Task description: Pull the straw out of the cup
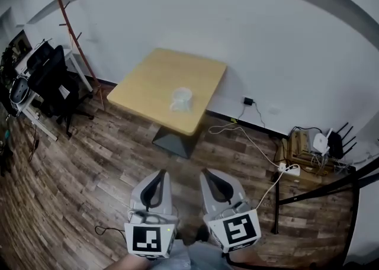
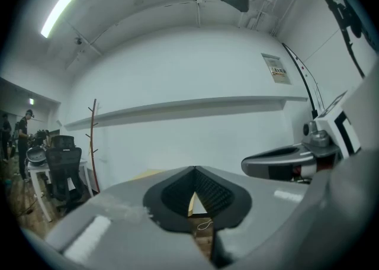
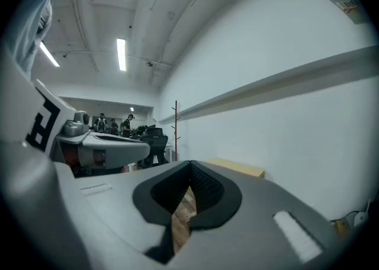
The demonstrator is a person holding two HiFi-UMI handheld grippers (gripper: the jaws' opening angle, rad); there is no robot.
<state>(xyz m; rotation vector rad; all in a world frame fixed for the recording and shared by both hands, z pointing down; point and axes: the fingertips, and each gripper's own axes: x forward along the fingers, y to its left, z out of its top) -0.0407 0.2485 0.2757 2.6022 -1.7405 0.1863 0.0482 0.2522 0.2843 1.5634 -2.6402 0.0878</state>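
The cup (image 1: pixel 181 99) is sitting on the light wooden table (image 1: pixel 148 76), toward its near edge, and it's showing up as a small whitish, see-through blob. It's honestly too tiny to tell where the straw is or which way it's pointing. The left gripper (image 1: pixel 160 174) and right gripper (image 1: pixel 205 173) are hanging low, well apart from the table, with their jaws pinching together on nothing.

No legible text; wall notice (image 2: pixel 276 69) print too small to read.
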